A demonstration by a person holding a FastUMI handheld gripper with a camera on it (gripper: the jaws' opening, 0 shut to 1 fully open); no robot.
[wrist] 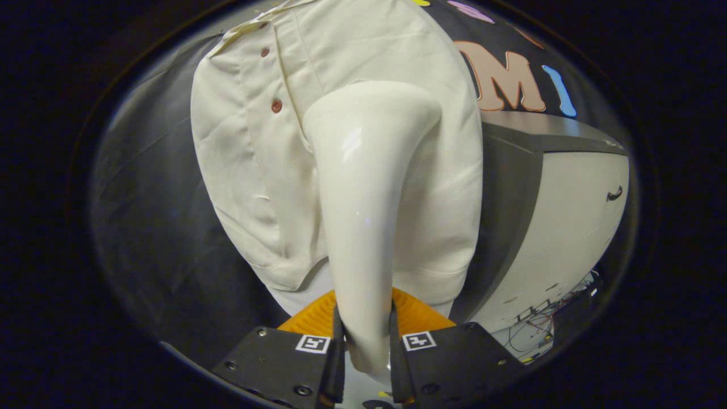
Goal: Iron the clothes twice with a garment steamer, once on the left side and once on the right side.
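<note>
Clamped from both sides, the gripper (pixel 363 346) has its two fingers pressed against the narrow handle of the steamer (pixel 363 216), which sits squarely between them and rises straight ahead. One steamer shows: a glossy pale body, slim at the fingers and swelling to a rounded head far out in front. That head lies against the shirt (pixel 255 170), on the part of the cloth beside the button strip; whether it touches the fabric or hovers just off it cannot be told. One shirt hangs there, cream, with a collar at its top and two reddish buttons (pixel 276 105) showing down its front, to one side of the steamer's head. Its hem ends just beyond the fingertips. Past the shirt stands one pale cabinet (pixel 573 227) with a dark top, and a tangle of wires (pixel 539 324) lies at its foot.
</note>
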